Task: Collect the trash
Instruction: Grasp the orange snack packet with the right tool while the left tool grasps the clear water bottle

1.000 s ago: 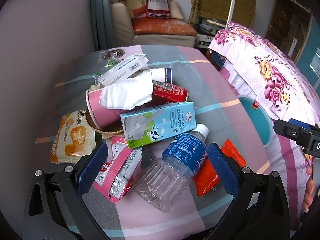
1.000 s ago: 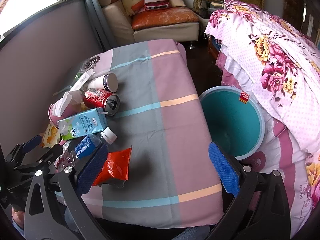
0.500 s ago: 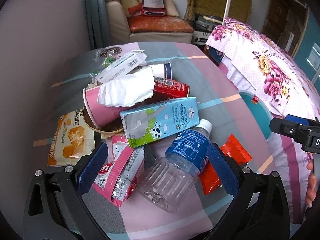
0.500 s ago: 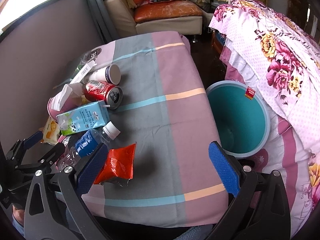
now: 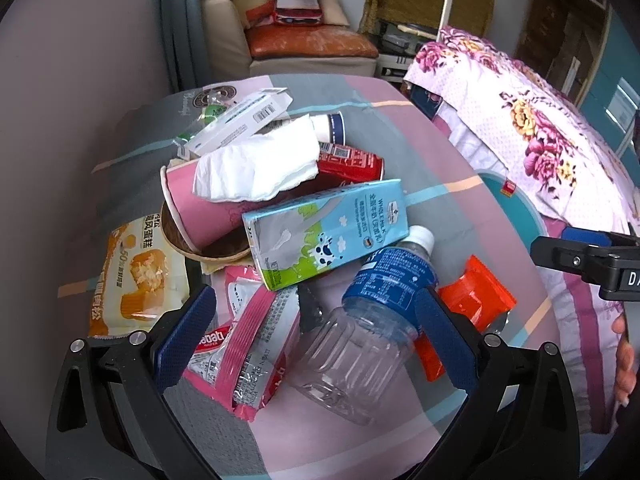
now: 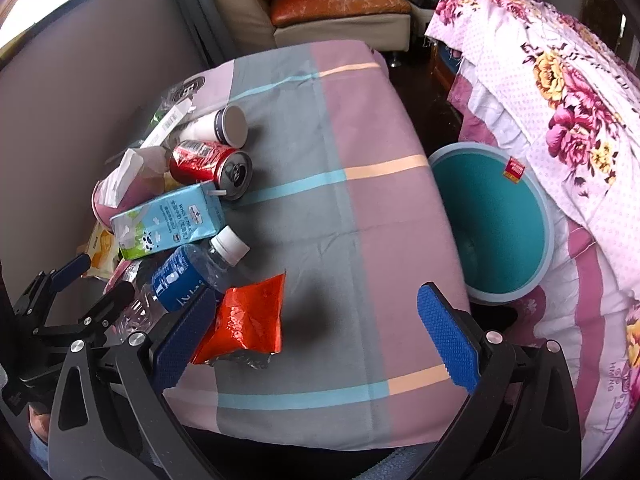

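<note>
Hovering over a pile of trash on the cloth-covered table (image 6: pixel 360 208), the left gripper (image 5: pixel 316 332) has its blue pads spread wide and nothing between them. Take the clear water bottle (image 5: pixel 360 320) as the landmark: it lies on its side directly under that gripper, its white cap pointing away from the camera. Touching the bottle's cap end lies a blue milk carton (image 5: pixel 324 232). Just behind the carton a pink paper cup (image 5: pixel 200 208) lies on its side with a white tissue (image 5: pixel 256 168) draped over it, and a red soda can (image 5: pixel 352 160) lies beside them. To the bottle's left sits a pink snack wrapper (image 5: pixel 248 344), and farther left a yellow cake packet (image 5: pixel 136 276) near the table's left edge. On the bottle's right an orange-red foil packet (image 6: pixel 248 316) lies partly under it. The right gripper (image 6: pixel 316 336) is likewise released and empty, held over the table's near edge just right of that packet. Right of the bottle and packet the cloth lies bare all the way to the table's right edge. Just past that edge stands a teal bin (image 6: pixel 500 224), mouth open, pressed against a floral quilt (image 6: pixel 560 92).
</note>
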A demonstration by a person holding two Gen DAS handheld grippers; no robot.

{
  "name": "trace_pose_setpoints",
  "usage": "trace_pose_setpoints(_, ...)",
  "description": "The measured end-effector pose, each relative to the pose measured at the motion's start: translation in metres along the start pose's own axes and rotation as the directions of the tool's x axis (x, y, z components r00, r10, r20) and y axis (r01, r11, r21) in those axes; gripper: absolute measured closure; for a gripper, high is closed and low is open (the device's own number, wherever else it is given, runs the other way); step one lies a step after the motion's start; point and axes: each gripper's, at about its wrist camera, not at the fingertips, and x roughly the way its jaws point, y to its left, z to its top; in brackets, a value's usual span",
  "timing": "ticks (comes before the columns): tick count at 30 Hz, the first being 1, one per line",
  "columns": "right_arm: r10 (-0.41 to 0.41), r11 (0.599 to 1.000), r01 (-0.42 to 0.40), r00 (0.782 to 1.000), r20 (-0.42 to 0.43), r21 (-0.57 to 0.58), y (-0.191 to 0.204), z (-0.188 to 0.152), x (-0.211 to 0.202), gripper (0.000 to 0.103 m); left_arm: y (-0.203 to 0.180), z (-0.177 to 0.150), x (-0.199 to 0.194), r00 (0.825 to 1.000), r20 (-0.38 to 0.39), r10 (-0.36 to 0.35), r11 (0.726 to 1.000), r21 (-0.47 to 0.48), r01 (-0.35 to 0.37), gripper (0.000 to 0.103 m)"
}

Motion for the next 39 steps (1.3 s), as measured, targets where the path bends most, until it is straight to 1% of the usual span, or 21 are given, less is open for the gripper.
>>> trace_pose_setpoints(3, 0.016, 1.0, -0.016, 1.0, -0.022, -0.001, 0.003, -0.001, 0.006, 0.006, 0.006, -0.002, 0.002, 1.0, -0.008, -0.015, 1.0, 0.003, 0.015, 0.003)
trace_pose_setpoints(6, 0.051, 0.999, -0.051, 0.997, -0.053, 0.007, 0.006, -0.002, 0.014, 0.006, 0.014, -0.005, 0.002, 0.999, -0.018, -0.033, 0.999, 0.002, 0.033, 0.003)
trace_pose_setpoints(9, 0.076, 0.997, -0.075, 0.993, -0.09, 0.019, 0.011, -0.004, 0.025, 0.006, 0.02, -0.008, 0.006, 0.998, -0.039, -0.048, 0.999, 0.01, 0.049, 0.003)
trace_pose_setpoints(11, 0.097, 0.995, -0.096, 0.99, -0.107, 0.021, 0.014, -0.004, 0.03, 0.007, 0.025, -0.01, 0.009, 0.995, -0.065, -0.075, 0.997, 0.008, 0.076, 0.003)
trace_pose_setpoints(13, 0.111, 0.994, -0.111, 0.986, -0.126, 0.006, 0.02, -0.004, 0.035, 0.014, 0.028, -0.012, 0.01, 0.991, -0.082, -0.102, 0.995, 0.006, 0.103, 0.003)
trace_pose_setpoints(14, 0.109, 0.994, -0.11, 0.985, -0.136, -0.001, 0.023, -0.004, 0.038, 0.016, 0.029, -0.012, 0.01, 0.989, -0.092, -0.113, 0.993, 0.007, 0.114, 0.003)
trace_pose_setpoints(16, 0.122, 0.992, -0.122, 0.979, -0.161, 0.006, 0.023, -0.006, 0.046, 0.024, 0.028, -0.013, 0.012, 0.987, -0.106, -0.117, 0.993, 0.02, 0.12, 0.003)
trace_pose_setpoints(17, 0.132, 0.991, -0.131, 0.976, -0.173, 0.017, 0.022, -0.006, 0.05, 0.026, 0.027, -0.013, 0.011, 0.987, -0.11, -0.118, 0.992, 0.025, 0.122, 0.003)
trace_pose_setpoints(18, 0.15, 0.989, -0.147, 0.97, -0.189, 0.033, 0.02, -0.008, 0.056, 0.036, 0.027, -0.013, 0.011, 0.986, -0.115, -0.121, 0.992, 0.033, 0.126, 0.003)
trace_pose_setpoints(19, 0.161, 0.987, -0.156, 0.967, -0.199, 0.039, 0.02, -0.008, 0.059, 0.053, 0.026, -0.013, 0.011, 0.985, -0.119, -0.124, 0.991, 0.04, 0.129, 0.003)
trace_pose_setpoints(21, 0.205, 0.979, -0.197, 0.953, -0.225, 0.059, 0.017, -0.011, 0.066, 0.074, 0.021, -0.011, 0.01, 0.984, -0.126, -0.123, 0.989, 0.065, 0.131, 0.003)
trace_pose_setpoints(22, 0.23, 0.973, -0.219, 0.947, -0.223, 0.073, 0.014, -0.012, 0.067, 0.078, 0.017, -0.01, 0.01, 0.985, -0.125, -0.119, 0.988, 0.08, 0.13, 0.004)
trace_pose_setpoints(24, 0.237, 0.971, -0.226, 0.949, -0.206, 0.074, 0.01, -0.012, 0.064, 0.082, 0.009, -0.007, 0.007, 0.987, -0.12, -0.109, 0.986, 0.116, 0.123, 0.008)
trace_pose_setpoints(25, 0.229, 0.973, -0.22, 0.954, -0.192, 0.07, 0.007, -0.011, 0.061, 0.083, 0.006, -0.006, 0.006, 0.986, -0.122, -0.113, 0.983, 0.13, 0.128, 0.015)
trace_pose_setpoints(26, 0.224, 0.974, -0.214, 0.958, -0.181, 0.07, 0.005, -0.011, 0.059, 0.083, -0.001, -0.003, 0.006, 0.984, -0.135, -0.118, 0.978, 0.154, 0.139, 0.019)
trace_pose_setpoints(27, 0.218, 0.975, -0.209, 0.961, -0.17, 0.072, 0.002, -0.01, 0.056, 0.083, -0.005, -0.003, 0.007, 0.983, -0.142, -0.119, 0.975, 0.168, 0.143, 0.021)
trace_pose_setpoints(31, 0.213, 0.975, -0.201, 0.968, -0.133, 0.099, -0.012, -0.009, 0.048, 0.083, -0.023, -0.002, 0.018, 0.98, -0.178, -0.086, 0.962, 0.24, 0.128, 0.022)
trace_pose_setpoints(33, 0.214, 0.973, -0.201, 0.969, -0.125, 0.113, -0.02, -0.01, 0.046, 0.083, -0.031, -0.003, 0.029, 0.971, -0.223, -0.084, 0.956, 0.258, 0.142, 0.021)
trace_pose_setpoints(36, 0.213, 0.972, -0.198, 0.971, -0.11, 0.13, -0.031, -0.01, 0.047, 0.083, -0.042, -0.008, 0.041, 0.959, -0.266, -0.095, 0.945, 0.28, 0.171, 0.021)
trace_pose_setpoints(39, 0.216, 0.969, -0.201, 0.972, -0.098, 0.143, -0.04, -0.009, 0.048, 0.083, -0.051, -0.014, 0.054, 0.952, -0.298, -0.075, 0.937, 0.305, 0.169, 0.021)
